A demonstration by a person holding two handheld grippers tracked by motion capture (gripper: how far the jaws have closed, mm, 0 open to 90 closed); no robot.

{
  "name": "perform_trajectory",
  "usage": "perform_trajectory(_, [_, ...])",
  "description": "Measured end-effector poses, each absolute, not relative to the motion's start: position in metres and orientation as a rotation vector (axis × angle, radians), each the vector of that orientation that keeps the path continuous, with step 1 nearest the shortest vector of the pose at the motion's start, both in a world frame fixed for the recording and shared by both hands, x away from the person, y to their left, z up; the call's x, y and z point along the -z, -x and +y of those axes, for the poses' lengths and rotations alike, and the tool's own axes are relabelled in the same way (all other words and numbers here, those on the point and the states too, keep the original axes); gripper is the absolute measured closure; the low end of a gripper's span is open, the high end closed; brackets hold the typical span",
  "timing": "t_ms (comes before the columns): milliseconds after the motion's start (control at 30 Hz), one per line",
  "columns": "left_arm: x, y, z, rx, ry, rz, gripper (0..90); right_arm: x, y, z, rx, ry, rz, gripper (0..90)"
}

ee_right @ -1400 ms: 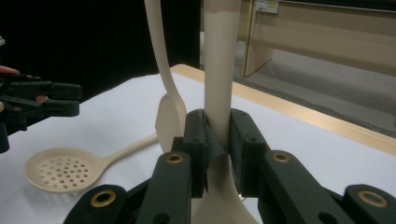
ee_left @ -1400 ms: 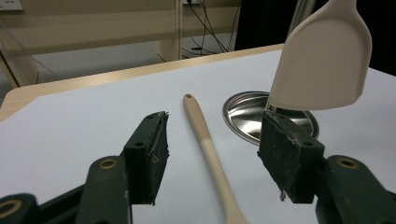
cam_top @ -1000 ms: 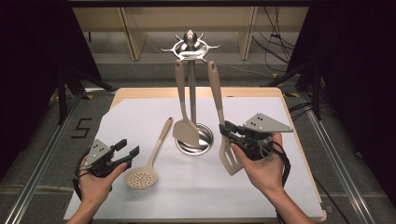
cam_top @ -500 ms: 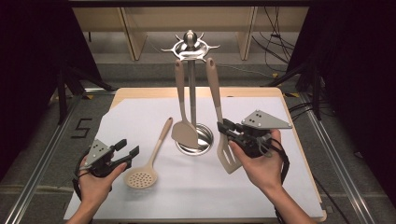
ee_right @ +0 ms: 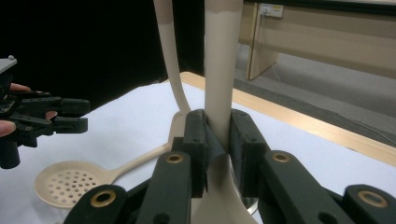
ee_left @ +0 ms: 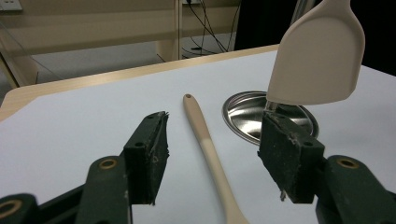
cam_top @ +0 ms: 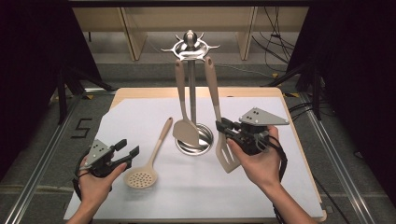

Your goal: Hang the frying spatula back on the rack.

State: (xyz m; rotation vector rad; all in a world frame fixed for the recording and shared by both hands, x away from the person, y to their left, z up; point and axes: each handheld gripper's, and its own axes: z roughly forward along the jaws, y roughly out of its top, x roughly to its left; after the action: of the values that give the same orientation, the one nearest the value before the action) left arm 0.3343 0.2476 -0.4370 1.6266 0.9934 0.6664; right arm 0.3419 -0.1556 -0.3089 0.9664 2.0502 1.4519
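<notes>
A metal utensil stand [cam_top: 190,45] rises from a round base [cam_top: 205,136] at the table's middle. Two beige utensils hang from it: a spatula [cam_top: 186,131] and a turner [cam_top: 227,157]. My right gripper [cam_top: 221,127] is shut on the turner's neck, and in the right gripper view the handle [ee_right: 219,70] runs up from between the jaws of this gripper [ee_right: 217,126]. A beige skimmer [cam_top: 140,178] lies flat on the white sheet. My left gripper [cam_top: 129,146] is open just left of it, and the skimmer's handle [ee_left: 205,140] shows beyond the gap of that gripper [ee_left: 212,135].
A white sheet [cam_top: 280,186] covers the wooden table [cam_top: 196,92]. Dark floor and metal rails [cam_top: 42,154] flank the table. Wooden shelving [cam_top: 140,28] and cables stand behind it. The spatula head [ee_left: 320,60] hangs above the stand's base [ee_left: 243,109].
My right gripper, still holding the turner, has edged slightly left and away. The left gripper and the skimmer have stayed put.
</notes>
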Motion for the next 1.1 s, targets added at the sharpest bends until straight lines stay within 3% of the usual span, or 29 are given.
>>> perform_trajectory(1100, [0.437,-0.334,0.248,-0.667,-1.631,0.996,41.2,0.313,-0.354,-0.144,-1.403,-0.965,2.079,77.8])
